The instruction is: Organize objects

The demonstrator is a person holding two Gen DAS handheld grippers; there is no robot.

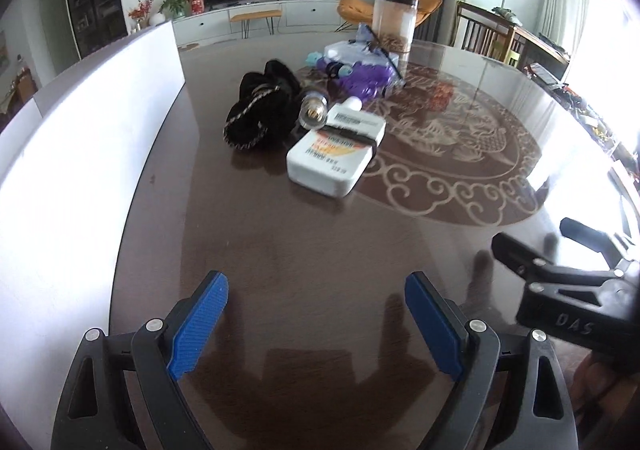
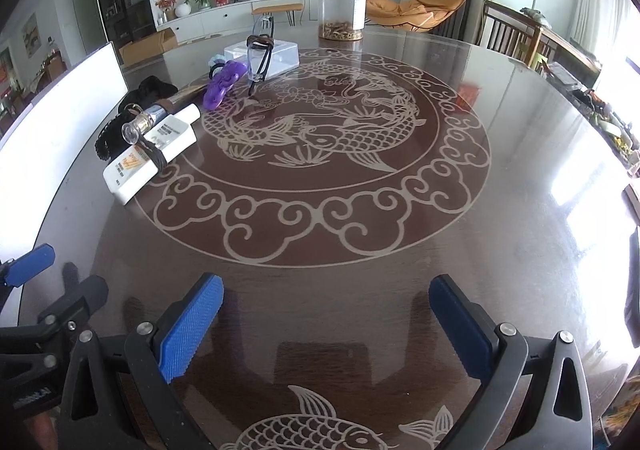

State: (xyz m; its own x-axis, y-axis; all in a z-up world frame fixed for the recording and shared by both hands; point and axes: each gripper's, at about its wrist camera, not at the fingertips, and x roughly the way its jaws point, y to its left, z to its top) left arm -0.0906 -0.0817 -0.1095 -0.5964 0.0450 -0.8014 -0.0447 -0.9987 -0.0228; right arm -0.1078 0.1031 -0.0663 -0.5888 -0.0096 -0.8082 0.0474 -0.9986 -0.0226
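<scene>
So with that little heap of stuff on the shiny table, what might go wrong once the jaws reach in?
1. A glass bulb leans on the white bottle; lifting the bottle may send it rolling.
2. A black band rings the bottle and could snag.
3. The purple toy, glasses and clear box crowd together, so open jaws may knock a neighbour across the slick table.

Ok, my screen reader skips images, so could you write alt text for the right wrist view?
The right tool hangs open and empty over a dark glossy round table with pale fish patterns. Far left lie a white rectangular plastic bottle, a black fabric pouch and a purple plastic toy; a clear cylindrical jar stands behind.
</scene>
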